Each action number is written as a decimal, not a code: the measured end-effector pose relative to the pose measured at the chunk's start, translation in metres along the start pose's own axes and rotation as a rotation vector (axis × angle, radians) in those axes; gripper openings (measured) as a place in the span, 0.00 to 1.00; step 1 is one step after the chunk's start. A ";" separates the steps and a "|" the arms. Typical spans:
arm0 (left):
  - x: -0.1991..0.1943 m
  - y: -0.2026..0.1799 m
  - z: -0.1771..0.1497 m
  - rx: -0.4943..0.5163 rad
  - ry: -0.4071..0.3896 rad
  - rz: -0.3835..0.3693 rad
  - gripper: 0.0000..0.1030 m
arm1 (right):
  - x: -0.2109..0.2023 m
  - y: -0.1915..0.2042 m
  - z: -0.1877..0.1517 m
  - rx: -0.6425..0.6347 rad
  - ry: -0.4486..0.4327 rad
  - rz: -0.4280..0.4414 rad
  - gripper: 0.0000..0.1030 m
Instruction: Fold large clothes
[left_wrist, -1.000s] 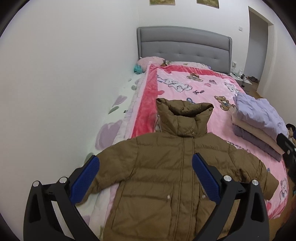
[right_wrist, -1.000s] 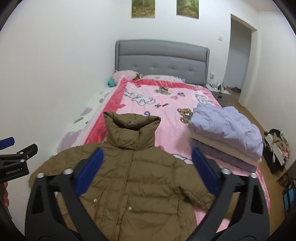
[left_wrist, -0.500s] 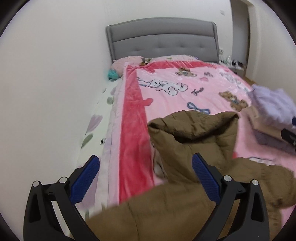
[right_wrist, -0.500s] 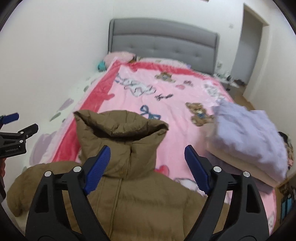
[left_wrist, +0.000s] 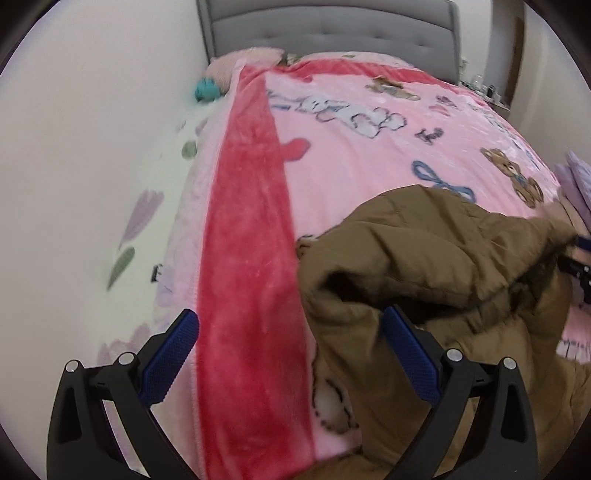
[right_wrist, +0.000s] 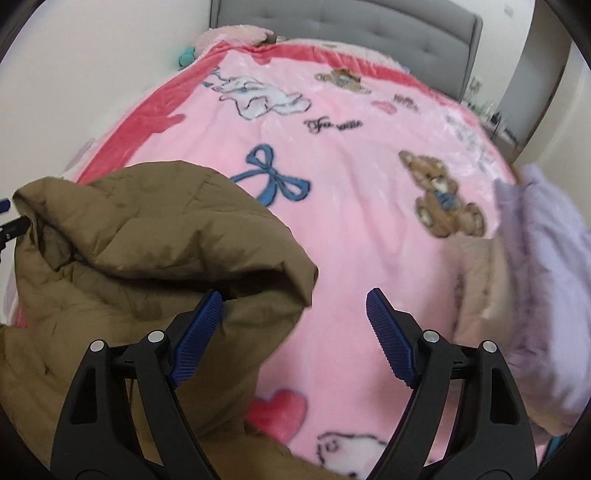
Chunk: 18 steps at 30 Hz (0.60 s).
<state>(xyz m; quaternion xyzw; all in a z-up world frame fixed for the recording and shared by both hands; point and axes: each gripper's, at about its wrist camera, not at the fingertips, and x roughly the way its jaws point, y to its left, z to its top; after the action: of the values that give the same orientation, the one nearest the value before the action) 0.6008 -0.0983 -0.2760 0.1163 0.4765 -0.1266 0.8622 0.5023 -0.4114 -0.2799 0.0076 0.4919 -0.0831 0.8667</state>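
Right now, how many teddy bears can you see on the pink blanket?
2. One teddy bear is printed beside the lavender folded pile; another teddy bear lies near the grey headboard. The brown jacket may hide more.

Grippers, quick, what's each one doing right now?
Left gripper: open, holding nothing, at the brown jacket's hood.
Right gripper: open, holding nothing.

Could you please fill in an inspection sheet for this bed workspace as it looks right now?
Surface: pink cartoon blanket over the bed.
Job's things: brown puffer jacket lying front up, hood toward the headboard, not yet folded.
Clutter: folded lilac and beige stack on the bed beside the jacket; teal object by the pillow.
Grippers: left tool open at the hood's left corner; right tool open at its right corner.
Cables: nothing seen.
Surroundings: grey headboard, white wall.
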 end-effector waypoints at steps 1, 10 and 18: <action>0.006 0.002 0.001 -0.022 0.011 -0.016 0.95 | 0.007 -0.002 0.002 0.018 0.006 0.021 0.72; 0.043 0.006 -0.004 -0.075 0.112 -0.100 0.67 | 0.030 -0.008 0.005 0.028 0.052 0.104 0.13; 0.018 0.022 0.009 -0.113 -0.032 -0.083 0.24 | 0.006 -0.017 0.012 0.013 -0.020 0.116 0.03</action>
<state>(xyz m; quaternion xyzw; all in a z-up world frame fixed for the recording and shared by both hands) 0.6246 -0.0826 -0.2849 0.0457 0.4736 -0.1372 0.8688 0.5131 -0.4298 -0.2781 0.0410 0.4814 -0.0361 0.8748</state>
